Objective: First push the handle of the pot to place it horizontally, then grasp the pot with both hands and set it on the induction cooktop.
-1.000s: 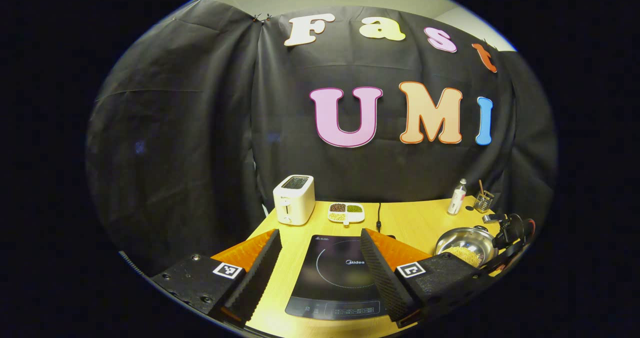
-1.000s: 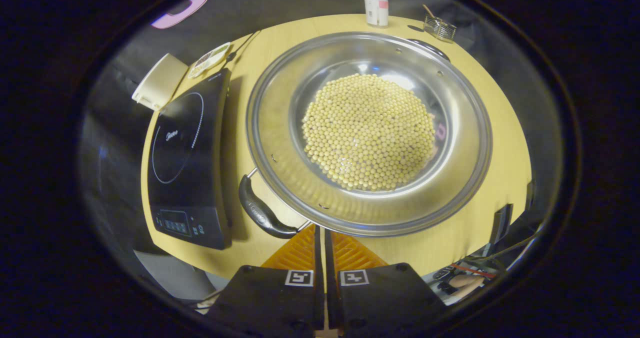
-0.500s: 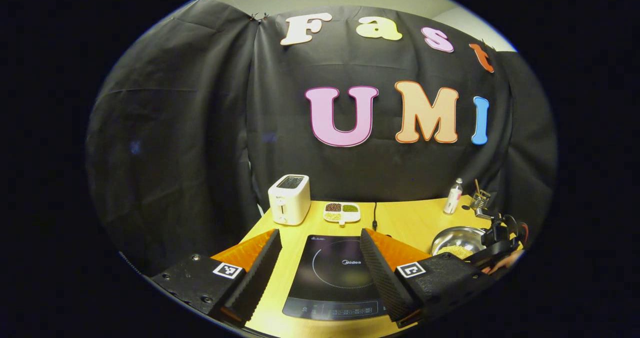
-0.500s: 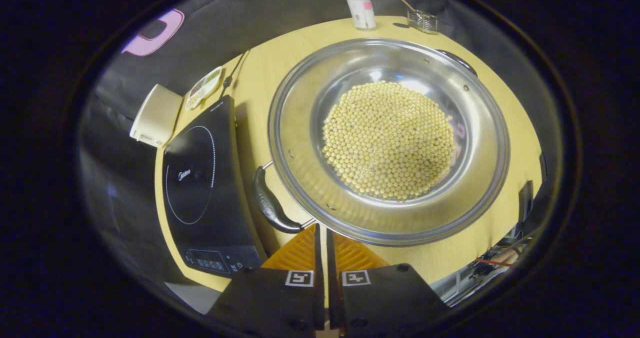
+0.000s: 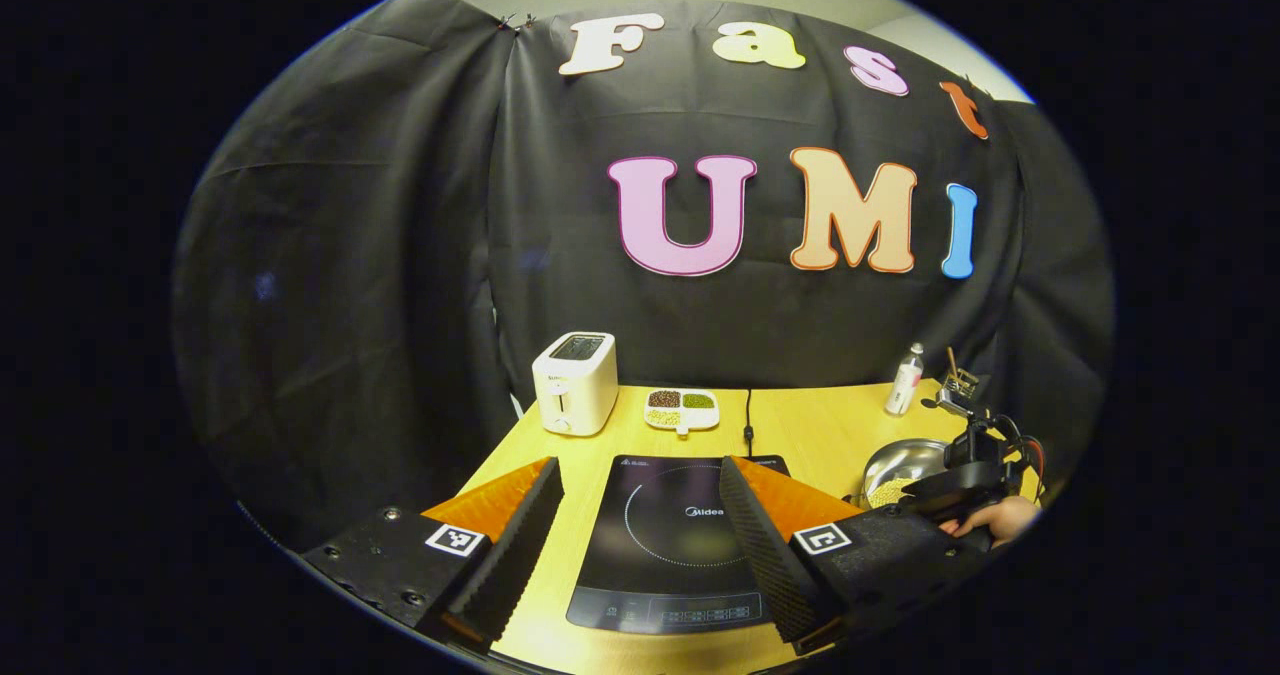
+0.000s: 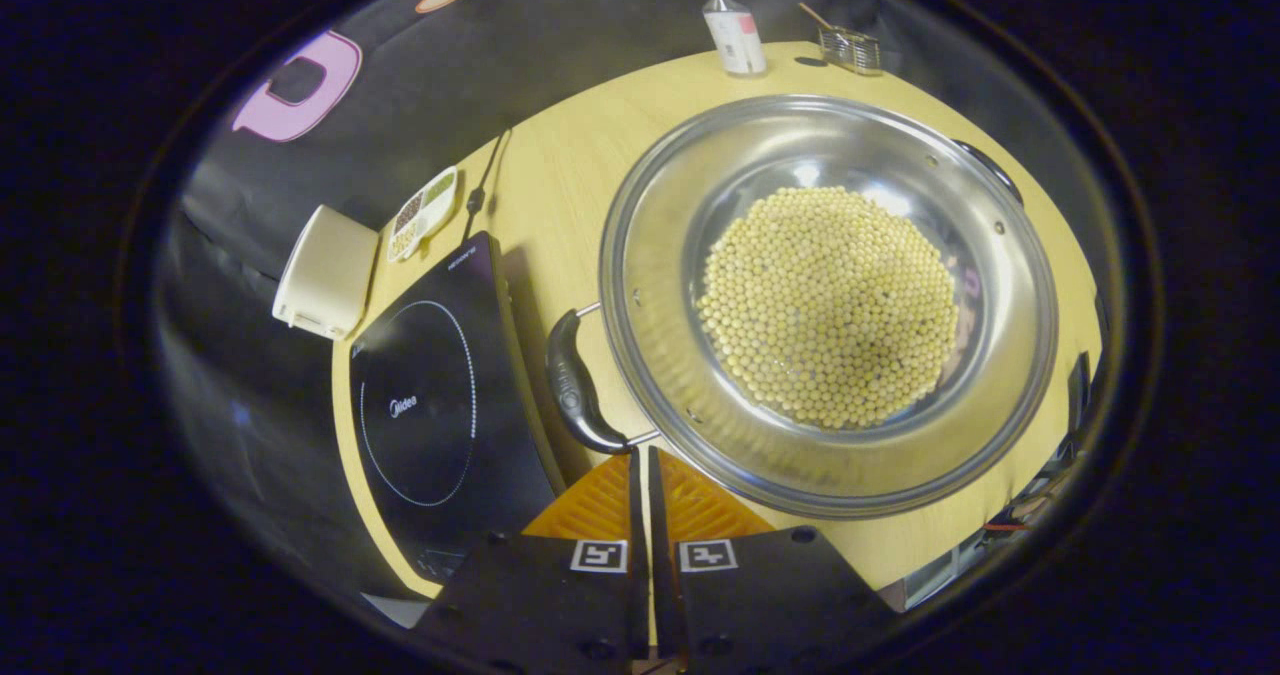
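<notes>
The right gripper (image 6: 641, 460) has its jaws closed on nothing, their tips just below the black near handle (image 6: 577, 387) of the soybean-filled pot (image 6: 830, 300). That handle's long axis runs along the pot's rim, facing the induction cooktop (image 6: 440, 405) just beside it. The left gripper (image 5: 640, 525), jaws wide apart, hovers over the cooktop, well away from the pot (image 5: 898, 467).

Black cloth wall (image 5: 380, 255), wooden table (image 5: 820, 435)

Bare table (image 6: 560, 170) separates the pot (image 6: 640, 255) from the cooktop (image 6: 440, 395); toaster (image 6: 325, 273) stands well behind.
</notes>
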`<state>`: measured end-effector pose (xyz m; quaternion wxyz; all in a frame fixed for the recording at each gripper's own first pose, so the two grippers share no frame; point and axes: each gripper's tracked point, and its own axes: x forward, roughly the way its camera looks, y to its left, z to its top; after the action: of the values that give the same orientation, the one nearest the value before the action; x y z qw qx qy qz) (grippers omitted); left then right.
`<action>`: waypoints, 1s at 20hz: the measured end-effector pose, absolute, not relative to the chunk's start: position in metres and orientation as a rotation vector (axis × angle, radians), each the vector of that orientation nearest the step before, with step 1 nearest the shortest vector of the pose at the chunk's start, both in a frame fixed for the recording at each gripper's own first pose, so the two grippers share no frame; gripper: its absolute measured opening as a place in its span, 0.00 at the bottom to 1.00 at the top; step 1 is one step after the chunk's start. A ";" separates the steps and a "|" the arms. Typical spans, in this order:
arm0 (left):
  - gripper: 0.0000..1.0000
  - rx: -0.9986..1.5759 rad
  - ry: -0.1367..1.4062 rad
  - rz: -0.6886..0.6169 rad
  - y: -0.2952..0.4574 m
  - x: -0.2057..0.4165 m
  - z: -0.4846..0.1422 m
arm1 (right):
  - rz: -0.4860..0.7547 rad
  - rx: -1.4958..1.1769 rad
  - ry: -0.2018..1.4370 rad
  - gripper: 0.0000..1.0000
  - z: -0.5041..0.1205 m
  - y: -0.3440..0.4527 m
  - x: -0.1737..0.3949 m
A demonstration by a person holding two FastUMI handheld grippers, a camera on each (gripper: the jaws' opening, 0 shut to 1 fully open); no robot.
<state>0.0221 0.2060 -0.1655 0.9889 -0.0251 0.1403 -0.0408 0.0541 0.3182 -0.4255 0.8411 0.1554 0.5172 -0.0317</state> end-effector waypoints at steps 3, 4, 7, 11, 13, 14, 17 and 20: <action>0.95 -0.044 0.283 -0.087 0.208 0.025 -0.167 | -0.073 0.331 1.078 0.05 -0.425 0.322 0.062; 0.97 -0.045 0.286 -0.094 0.207 0.026 -0.169 | -0.075 0.335 1.076 0.04 -0.424 0.324 0.064; 0.96 -0.054 0.295 -0.124 0.201 0.030 -0.173 | -0.073 0.332 1.072 0.04 -0.424 0.323 0.066; 0.96 -0.065 0.309 -0.175 0.190 0.032 -0.180 | -0.032 0.318 1.075 0.07 -0.412 0.322 0.047; 0.96 -0.067 0.313 -0.189 0.186 0.034 -0.181 | -0.002 0.310 1.061 0.07 -0.400 0.317 0.034; 0.95 -0.071 0.316 -0.196 0.183 0.034 -0.181 | 0.017 0.324 1.041 0.07 -0.391 0.314 0.030; 0.95 -0.098 0.313 -0.246 0.167 0.030 -0.181 | 0.030 0.389 0.944 0.15 -0.359 0.296 0.024; 0.95 -0.105 0.337 -0.297 0.149 0.030 -0.188 | -0.003 0.406 0.858 0.48 -0.334 0.257 0.016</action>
<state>0.0301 0.1491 -0.1882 0.9735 -0.0520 0.1671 -0.1471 0.0156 0.2570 -0.3345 0.8895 0.1953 0.4131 -0.0014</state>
